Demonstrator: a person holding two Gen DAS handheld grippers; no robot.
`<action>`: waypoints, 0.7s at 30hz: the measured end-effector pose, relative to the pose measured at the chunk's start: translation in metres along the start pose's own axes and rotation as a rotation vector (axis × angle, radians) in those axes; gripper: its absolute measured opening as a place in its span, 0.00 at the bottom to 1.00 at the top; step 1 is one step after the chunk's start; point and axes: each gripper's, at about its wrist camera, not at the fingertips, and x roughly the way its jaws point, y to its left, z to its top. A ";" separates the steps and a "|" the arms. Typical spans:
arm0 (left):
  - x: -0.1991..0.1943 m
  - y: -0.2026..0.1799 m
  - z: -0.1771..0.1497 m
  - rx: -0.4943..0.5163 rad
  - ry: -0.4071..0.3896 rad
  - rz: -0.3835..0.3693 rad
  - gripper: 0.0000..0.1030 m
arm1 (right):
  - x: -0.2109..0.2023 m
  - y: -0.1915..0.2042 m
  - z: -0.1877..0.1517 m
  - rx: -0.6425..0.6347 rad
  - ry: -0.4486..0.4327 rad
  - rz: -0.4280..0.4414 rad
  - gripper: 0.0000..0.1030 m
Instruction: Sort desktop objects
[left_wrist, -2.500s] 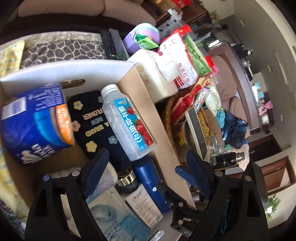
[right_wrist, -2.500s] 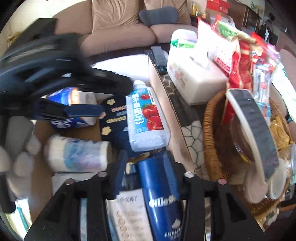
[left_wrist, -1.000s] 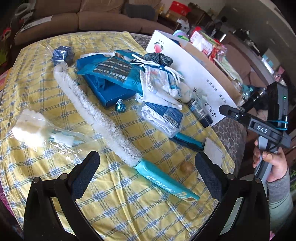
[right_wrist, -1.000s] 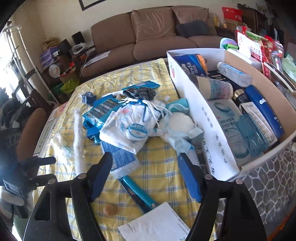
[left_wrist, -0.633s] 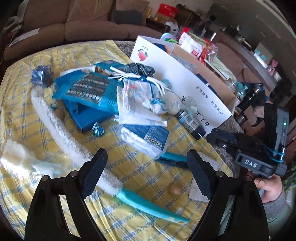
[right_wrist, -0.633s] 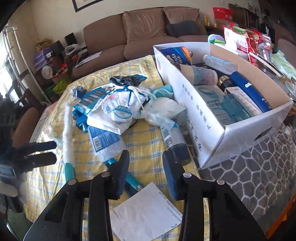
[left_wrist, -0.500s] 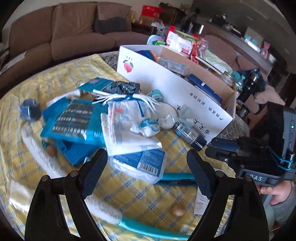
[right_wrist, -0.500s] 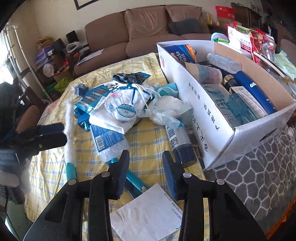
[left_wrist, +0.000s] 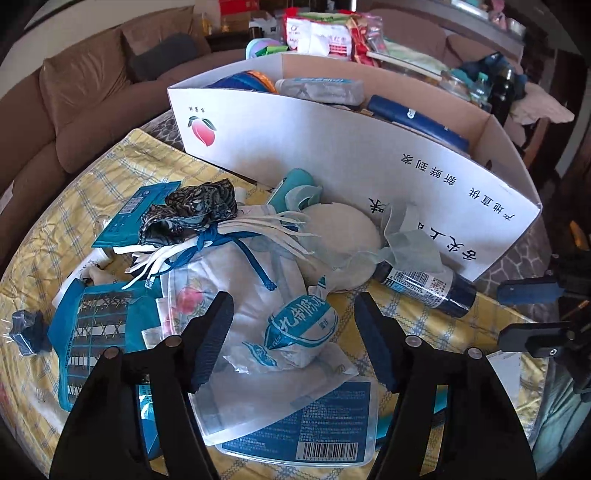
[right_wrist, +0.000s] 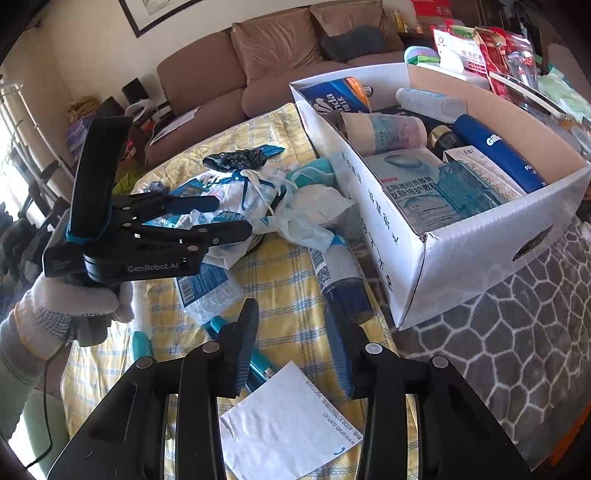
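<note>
Clutter covers the worktop (left_wrist: 373, 314) beside my box (left_wrist: 332, 155). Left tongs (left_wrist: 293, 332) have been closing, now half wide, straddling a white pouch (left_wrist: 280, 317) without pressing it. Right tongs (right_wrist: 295, 347) stand narrow and empty above a bottle (right_wrist: 341, 280) lying near the box's corner.

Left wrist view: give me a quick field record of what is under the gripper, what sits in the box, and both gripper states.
under left gripper: white plastic bag with blue print, between the jaws, untouched
left jaws: open, have just been closing
right gripper: open, empty, above the yellow checked tablecloth
beside box: dark blue spray can, lying flat
white cardboard box: holds a blue shaving can and a clear bottle
</note>
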 end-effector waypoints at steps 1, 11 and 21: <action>0.002 -0.001 -0.001 0.000 0.000 -0.003 0.58 | 0.001 0.000 0.000 0.000 0.002 0.005 0.38; -0.036 0.019 -0.014 -0.135 -0.073 -0.108 0.31 | 0.002 0.006 -0.001 -0.012 0.002 0.022 0.38; -0.134 0.062 -0.108 -0.356 -0.162 -0.132 0.31 | 0.030 0.062 0.001 -0.189 0.056 0.103 0.60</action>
